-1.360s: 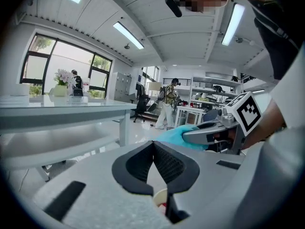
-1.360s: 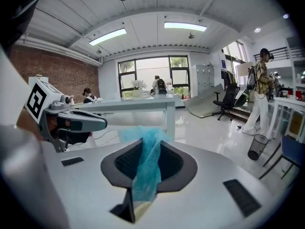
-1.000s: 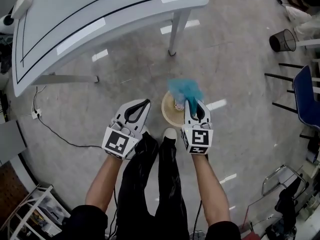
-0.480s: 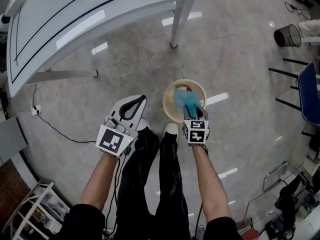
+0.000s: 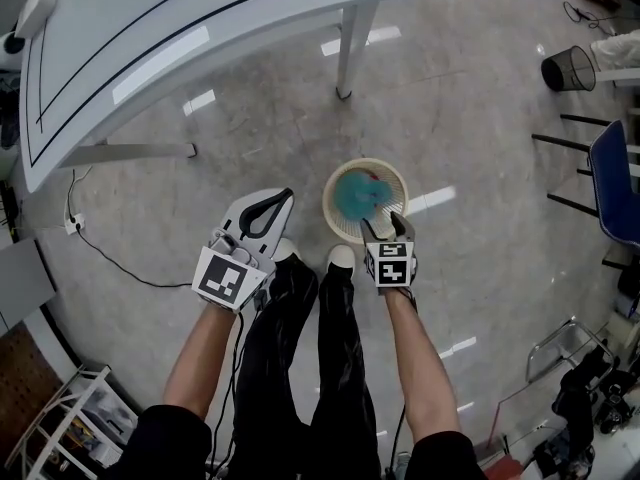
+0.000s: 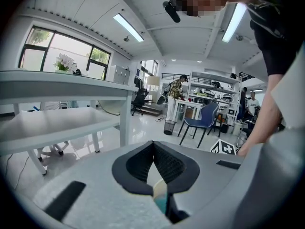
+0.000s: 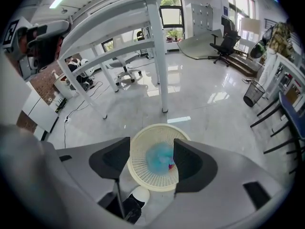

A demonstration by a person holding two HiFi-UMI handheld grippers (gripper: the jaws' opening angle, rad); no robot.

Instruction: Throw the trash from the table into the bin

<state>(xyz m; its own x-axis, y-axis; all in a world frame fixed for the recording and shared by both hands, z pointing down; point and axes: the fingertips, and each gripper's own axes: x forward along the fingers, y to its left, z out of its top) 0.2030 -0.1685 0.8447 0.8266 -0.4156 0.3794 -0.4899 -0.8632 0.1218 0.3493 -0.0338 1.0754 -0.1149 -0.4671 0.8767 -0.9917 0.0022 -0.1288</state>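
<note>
A cream mesh bin [image 5: 338,224] stands on the floor in front of the person's feet. A crumpled teal piece of trash [image 5: 355,194] lies inside it, blurred, beside a small red scrap. My right gripper [image 5: 386,224] hangs just over the bin's near rim, pointing steeply down. Its jaws have just been opening and stand wide apart with nothing between them. In the right gripper view the bin [image 7: 143,179] and teal trash [image 7: 159,157] show between the jaws of the right gripper [image 7: 151,157]. My left gripper [image 5: 284,200] is held left of the bin, tips together, as the left gripper [image 6: 153,145] shows.
The white table [image 5: 200,28] curves across the top, one leg [image 5: 348,58] standing beyond the bin. A black wire basket [image 5: 567,68] and a blue chair [image 5: 615,183] are at the right. A cable [image 5: 110,258] runs over the floor at left.
The right gripper came down toward the bin and its jaws opened. The teal trash left the jaws and now lies in the bin. The left gripper stayed put.
</note>
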